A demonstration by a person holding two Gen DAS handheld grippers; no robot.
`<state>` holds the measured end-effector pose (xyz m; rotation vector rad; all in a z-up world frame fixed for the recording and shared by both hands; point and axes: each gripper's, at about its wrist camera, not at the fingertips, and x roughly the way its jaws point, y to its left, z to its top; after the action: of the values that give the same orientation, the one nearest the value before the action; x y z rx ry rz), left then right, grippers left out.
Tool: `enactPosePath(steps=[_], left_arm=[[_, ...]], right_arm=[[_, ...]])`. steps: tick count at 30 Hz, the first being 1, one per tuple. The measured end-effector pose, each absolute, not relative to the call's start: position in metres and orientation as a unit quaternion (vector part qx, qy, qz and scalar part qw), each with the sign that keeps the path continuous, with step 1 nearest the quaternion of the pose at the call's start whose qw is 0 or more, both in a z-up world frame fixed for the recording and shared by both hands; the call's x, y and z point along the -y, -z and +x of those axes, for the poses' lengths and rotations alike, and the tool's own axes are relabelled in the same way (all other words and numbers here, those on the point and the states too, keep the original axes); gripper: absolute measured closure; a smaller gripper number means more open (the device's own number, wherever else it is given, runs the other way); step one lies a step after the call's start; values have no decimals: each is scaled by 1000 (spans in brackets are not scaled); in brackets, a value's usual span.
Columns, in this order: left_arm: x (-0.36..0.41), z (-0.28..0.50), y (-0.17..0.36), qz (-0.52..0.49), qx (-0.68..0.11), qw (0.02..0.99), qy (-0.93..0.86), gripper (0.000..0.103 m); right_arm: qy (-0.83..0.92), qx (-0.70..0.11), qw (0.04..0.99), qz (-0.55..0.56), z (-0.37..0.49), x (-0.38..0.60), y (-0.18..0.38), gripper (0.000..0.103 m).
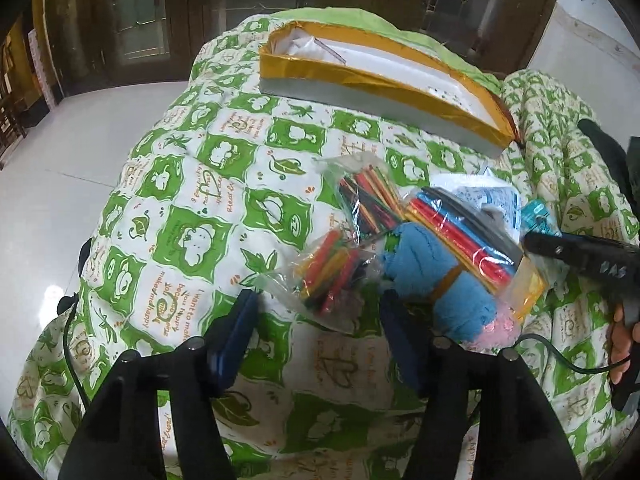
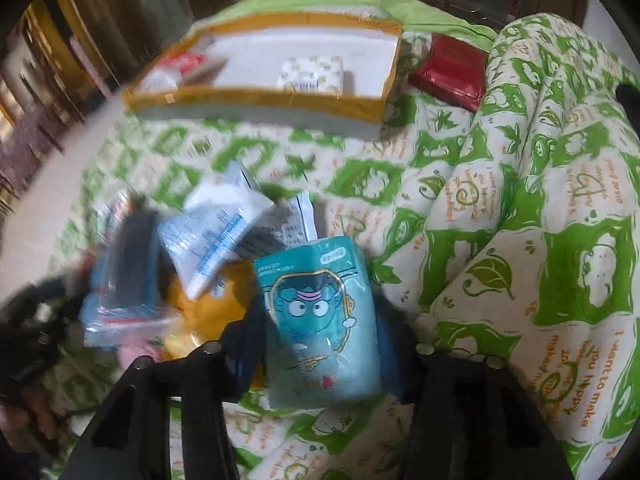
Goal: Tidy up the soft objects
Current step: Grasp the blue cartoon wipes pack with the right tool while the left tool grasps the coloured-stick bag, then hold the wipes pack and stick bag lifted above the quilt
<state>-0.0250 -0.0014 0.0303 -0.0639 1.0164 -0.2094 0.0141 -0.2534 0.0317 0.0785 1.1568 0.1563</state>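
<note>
A pile of soft things lies on a green and white quilt (image 1: 192, 200). In the left wrist view it holds clear bags of coloured sticks (image 1: 336, 272), a blue yarn ball (image 1: 432, 272) and a bag of coloured strips (image 1: 460, 236). My left gripper (image 1: 320, 312) is open and empty, just short of the stick bags. My right gripper (image 2: 320, 320) is shut on a teal tissue pack (image 2: 320, 320) with a cartoon face, held above the quilt. The right gripper also shows in the left wrist view (image 1: 568, 248). A yellow-rimmed box (image 1: 384, 84) sits farther back.
The box (image 2: 260, 100) holds a patterned tissue pack (image 2: 312, 74) and some packets at its left end. A red packet (image 2: 452, 70) lies right of it. White printed packets (image 2: 216, 232) and yellow yarn (image 2: 208, 304) lie in the pile. The quilt bulges high on the right.
</note>
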Motion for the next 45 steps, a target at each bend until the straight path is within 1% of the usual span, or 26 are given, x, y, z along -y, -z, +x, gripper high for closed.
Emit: enactPosePath(steps=[1, 4, 7, 9, 11, 12, 14, 15, 17, 22, 30, 45], left_arm=[[0, -25, -32, -35, -481, 870, 100, 40], [-2, -25, -36, -41, -469, 876, 101, 40], [1, -20, -37, -33, -463, 879, 108, 40], [11, -13, -34, -8, -465, 878, 113, 41], [23, -8, -25, 21, -477, 871, 117, 48], [28, -8, -21, 36, -481, 869, 115, 56], [34, -11, -21, 56, -475, 871, 114, 63], [35, -13, -22, 58, -473, 872, 116, 75], [34, -16, -23, 57, -471, 872, 117, 85], [31, -25, -31, 39, -460, 878, 127, 86], [12, -27, -43, -27, -449, 883, 135, 86], [14, -28, -44, -19, -444, 886, 134, 86]], right_arm=[[-80, -537, 838, 54, 13, 258, -37, 55], [-91, -510, 851, 90, 10, 265, -50, 56], [-93, -494, 859, 96, 9, 266, -56, 56], [-93, -484, 865, 96, 8, 266, -59, 56], [-94, -475, 870, 95, 6, 266, -63, 56], [-94, -472, 872, 92, 4, 263, -65, 56], [-96, -468, 874, 88, 3, 258, -66, 56], [-97, -466, 875, 87, 4, 256, -65, 56], [-100, -463, 877, 84, 2, 253, -65, 56], [-104, -452, 882, 81, -1, 250, -68, 56], [-105, -440, 888, 90, -3, 254, -72, 56], [-106, -438, 888, 89, -4, 253, -74, 56]])
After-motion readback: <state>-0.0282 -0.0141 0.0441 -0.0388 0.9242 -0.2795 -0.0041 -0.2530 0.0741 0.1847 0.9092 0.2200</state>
